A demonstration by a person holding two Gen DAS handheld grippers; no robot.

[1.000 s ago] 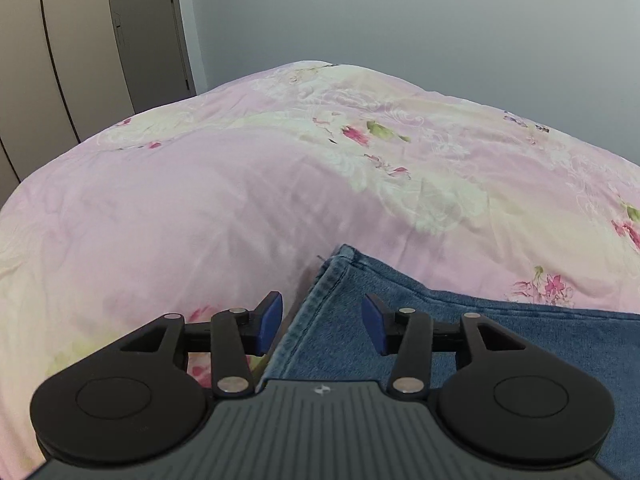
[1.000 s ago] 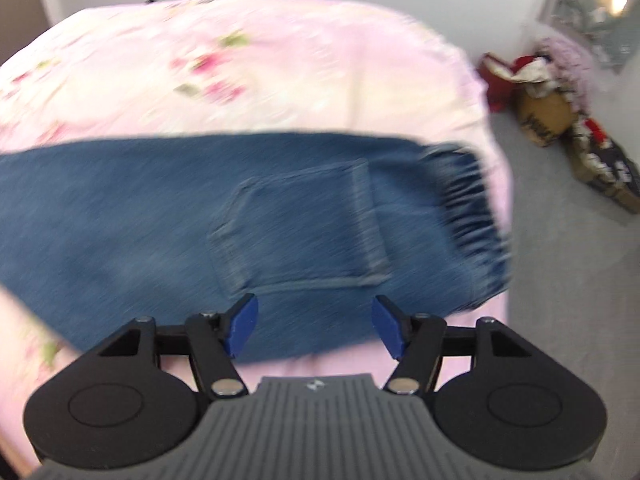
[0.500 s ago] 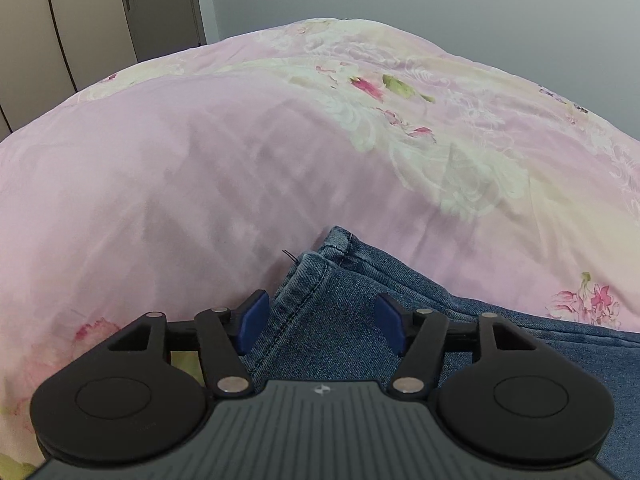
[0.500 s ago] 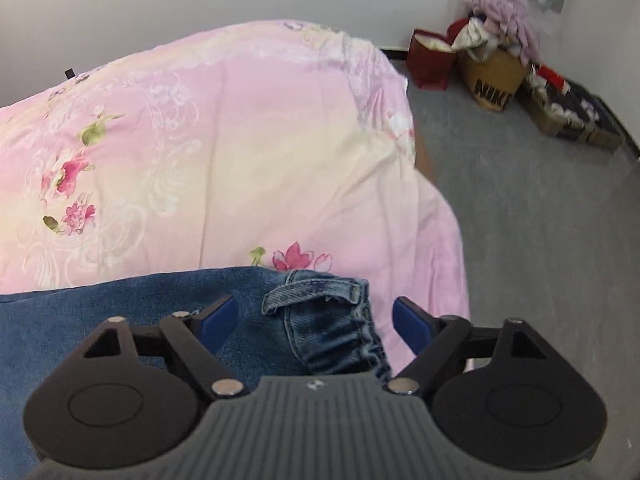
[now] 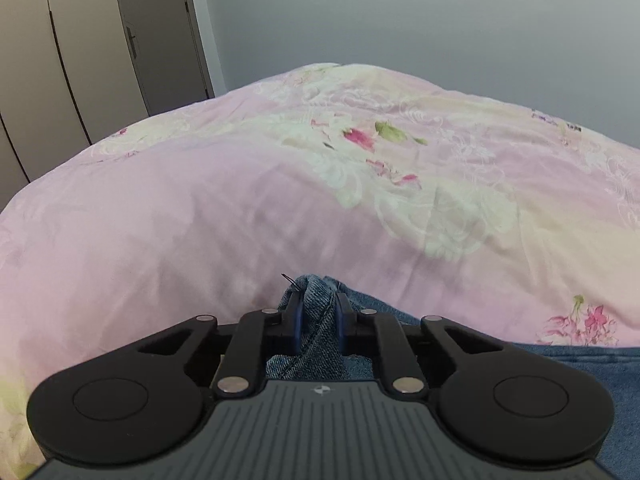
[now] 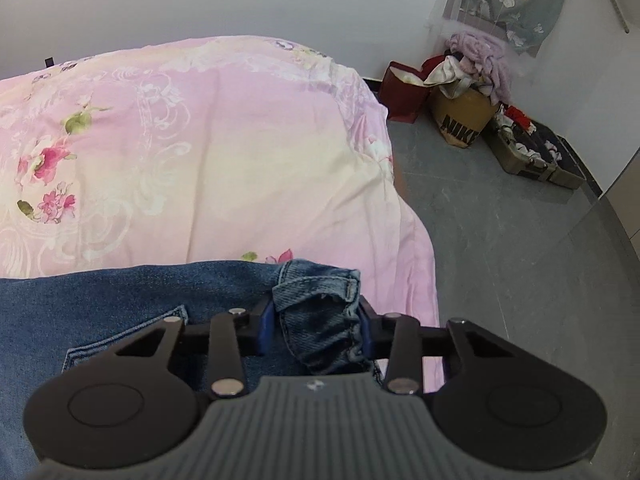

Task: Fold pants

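- Left gripper (image 5: 318,312): jaws drawn nearly together, pinching a bunched fold of the jeans (image 5: 316,322) between the blue pads (image 5: 297,318). Denim stands up in a small peak just past the fingertips; a loose dark thread sticks out at the peak's left.
- From the left gripper, the rest of the denim runs off to the right and back under the gripper body, lying flat on the floral bedspread (image 5: 200,220).
- Ahead of the left gripper: open pink bedspread rising to a rounded far edge, then a grey wall (image 5: 400,12). Wardrobe doors (image 5: 80,52) far ahead to the left.
- Right gripper (image 6: 318,330): jaws partly closed on the gathered elastic waistband end of the jeans (image 6: 324,320), both blue pads (image 6: 265,328) pressed against the cloth. Gap wider than on the left gripper, filled by the crumpled band.
- To the left of the right gripper the jeans spread flat; a stitched back pocket (image 6: 132,332) shows just beside the left finger linkage.
- Ahead of the right gripper: bedspread (image 6: 240,152), its edge falling away to the right onto grey floor (image 6: 500,248).
- Far ahead-right, against the wall: a red bag (image 6: 402,96), a tan Nike bag (image 6: 464,116) stuffed with clothes, an open suitcase (image 6: 536,152).
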